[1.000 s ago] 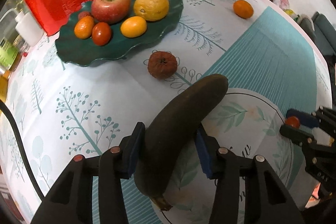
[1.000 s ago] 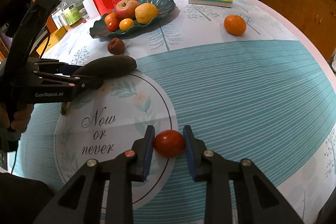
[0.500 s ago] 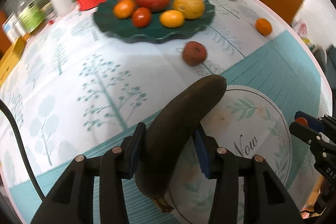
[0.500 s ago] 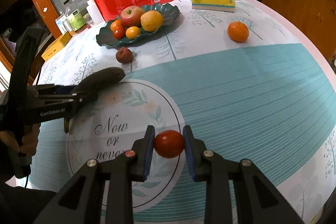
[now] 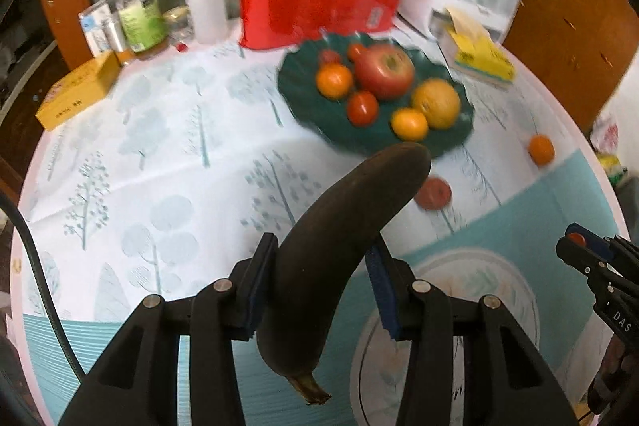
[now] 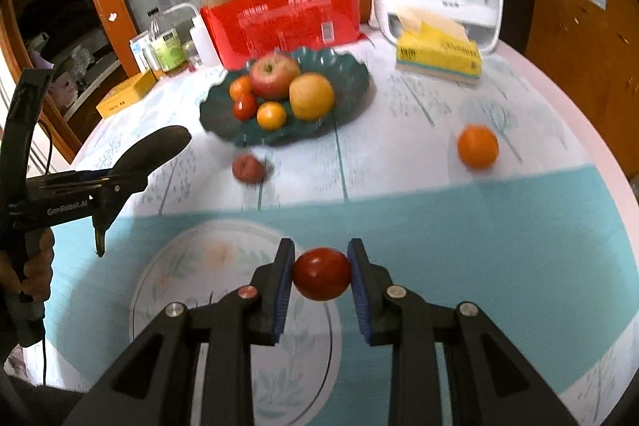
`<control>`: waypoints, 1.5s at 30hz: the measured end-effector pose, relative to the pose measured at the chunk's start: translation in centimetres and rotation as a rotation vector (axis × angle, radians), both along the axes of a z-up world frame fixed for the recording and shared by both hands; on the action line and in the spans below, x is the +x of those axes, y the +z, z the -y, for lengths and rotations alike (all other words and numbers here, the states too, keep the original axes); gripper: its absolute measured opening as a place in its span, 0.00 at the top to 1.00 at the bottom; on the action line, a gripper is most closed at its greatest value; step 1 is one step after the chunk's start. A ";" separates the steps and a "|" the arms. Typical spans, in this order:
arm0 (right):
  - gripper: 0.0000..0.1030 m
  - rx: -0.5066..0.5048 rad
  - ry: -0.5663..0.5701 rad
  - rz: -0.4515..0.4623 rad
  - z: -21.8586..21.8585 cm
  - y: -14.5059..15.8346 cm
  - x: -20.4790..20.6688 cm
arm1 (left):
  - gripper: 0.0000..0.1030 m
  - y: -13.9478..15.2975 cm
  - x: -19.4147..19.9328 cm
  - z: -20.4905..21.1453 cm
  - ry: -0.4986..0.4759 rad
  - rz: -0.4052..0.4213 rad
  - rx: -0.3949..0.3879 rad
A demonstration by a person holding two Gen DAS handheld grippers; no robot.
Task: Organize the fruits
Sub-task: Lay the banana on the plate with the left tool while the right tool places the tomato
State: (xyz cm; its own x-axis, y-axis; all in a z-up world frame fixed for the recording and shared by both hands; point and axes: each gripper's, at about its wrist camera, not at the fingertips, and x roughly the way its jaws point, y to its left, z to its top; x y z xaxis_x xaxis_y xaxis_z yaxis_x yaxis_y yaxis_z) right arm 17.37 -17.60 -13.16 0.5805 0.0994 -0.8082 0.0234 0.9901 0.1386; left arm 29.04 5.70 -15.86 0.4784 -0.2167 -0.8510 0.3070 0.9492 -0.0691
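Since the earlier frames both loads had been lifted higher above the round table (image 6: 559,114). The blackened, overripe curved banana (image 5: 339,246) was clamped between the blue pads of the left gripper (image 5: 319,282), stem end down, above the table's near edge. The small glossy red tomato (image 6: 322,273) was gripped by the right gripper (image 6: 322,280). The dark green scalloped plate (image 6: 351,82) of fruit was seen near the far edge.
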 end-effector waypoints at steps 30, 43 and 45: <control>0.73 0.003 0.147 0.180 1.8 0.4 18.6 | 0.58 3.7 16.2 4.7 0.156 0.184 -0.052; 0.73 0.012 0.101 0.142 2.2 -2.6 20.5 | 0.57 -1.1 18.9 6.9 0.108 0.075 -0.051; 0.73 0.015 0.108 0.130 2.1 -3.1 20.6 | 0.57 -1.4 18.9 7.0 0.106 0.062 -0.041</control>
State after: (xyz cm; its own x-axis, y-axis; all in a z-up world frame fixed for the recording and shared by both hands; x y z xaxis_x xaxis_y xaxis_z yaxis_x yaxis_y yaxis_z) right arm 37.98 -19.75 -16.24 0.6652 0.1786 -0.7250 -0.1021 0.9836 0.1486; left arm 47.94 -1.33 -17.23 0.5514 -0.1964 -0.8108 0.2105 0.9732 -0.0926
